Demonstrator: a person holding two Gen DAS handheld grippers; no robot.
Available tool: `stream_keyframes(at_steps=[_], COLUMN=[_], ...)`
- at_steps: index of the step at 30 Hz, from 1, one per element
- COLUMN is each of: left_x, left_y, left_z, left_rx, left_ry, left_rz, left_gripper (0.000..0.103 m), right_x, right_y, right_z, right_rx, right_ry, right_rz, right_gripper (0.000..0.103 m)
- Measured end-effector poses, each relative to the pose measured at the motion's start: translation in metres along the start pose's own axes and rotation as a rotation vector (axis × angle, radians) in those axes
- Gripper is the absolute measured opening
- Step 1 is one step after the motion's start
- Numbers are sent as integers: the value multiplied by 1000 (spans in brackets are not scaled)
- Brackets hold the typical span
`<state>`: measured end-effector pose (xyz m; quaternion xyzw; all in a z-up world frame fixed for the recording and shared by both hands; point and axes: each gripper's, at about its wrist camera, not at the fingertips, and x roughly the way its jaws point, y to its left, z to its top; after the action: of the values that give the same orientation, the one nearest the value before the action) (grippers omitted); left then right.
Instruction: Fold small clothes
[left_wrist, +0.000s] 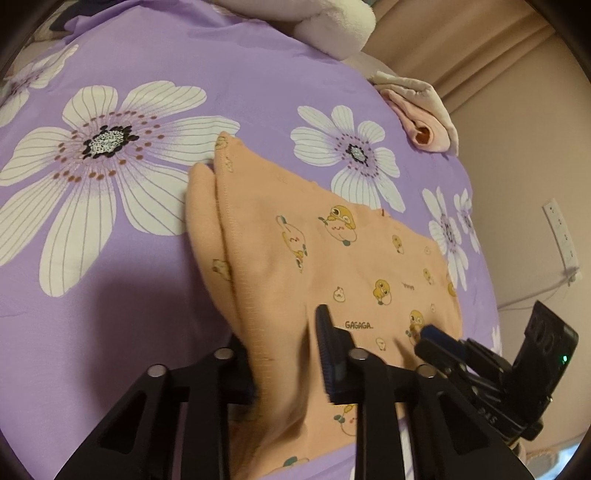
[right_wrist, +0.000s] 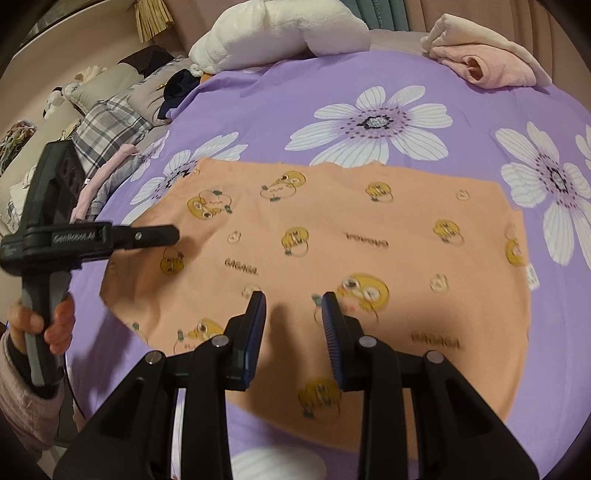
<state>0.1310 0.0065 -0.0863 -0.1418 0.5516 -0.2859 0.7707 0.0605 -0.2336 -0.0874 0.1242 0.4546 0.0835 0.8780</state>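
Note:
An orange garment (left_wrist: 332, 258) printed with yellow cartoon ducks lies spread on the purple flowered bedspread (left_wrist: 147, 92). In the left wrist view a fold of its near edge rises between the jaws of my left gripper (left_wrist: 284, 332), which is shut on it; the left finger is hidden under the cloth. The right wrist view shows the garment (right_wrist: 351, 229) lying mostly flat. My right gripper (right_wrist: 293, 299) hovers over its near part, open, with nothing between its pads. A hand holds the left gripper (right_wrist: 162, 234) at the garment's left side. The right gripper (left_wrist: 436, 336) also shows at the lower right.
A folded pink garment (right_wrist: 487, 62) lies at the far right corner of the bedspread (right_wrist: 258, 103). A white plush pillow (right_wrist: 280, 33) sits at the far edge. Plaid and grey clothes (right_wrist: 110, 125) are piled to the left. A wall socket (left_wrist: 561, 236) is beyond the bed's right edge.

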Motion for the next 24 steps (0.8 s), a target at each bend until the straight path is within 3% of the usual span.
stream_keyframes(at_steps=[14,20,24], left_x=[-18,-16,-13], left_y=[-5,-7,-4], left_z=[-2,5,7], left_rx=[-7,3,-16], left_ry=[-31,-23,-11], left_rz=[-89,-52,-43], left_gripper=[10,10,10], right_x=[51,75,100], right_y=[-6,-2,2], right_z=[52,74,83], right_rx=[65,97,98], right_ry=[32,40,103], right_rz=[-39,-32,-74], right_gripper=[20,15,13])
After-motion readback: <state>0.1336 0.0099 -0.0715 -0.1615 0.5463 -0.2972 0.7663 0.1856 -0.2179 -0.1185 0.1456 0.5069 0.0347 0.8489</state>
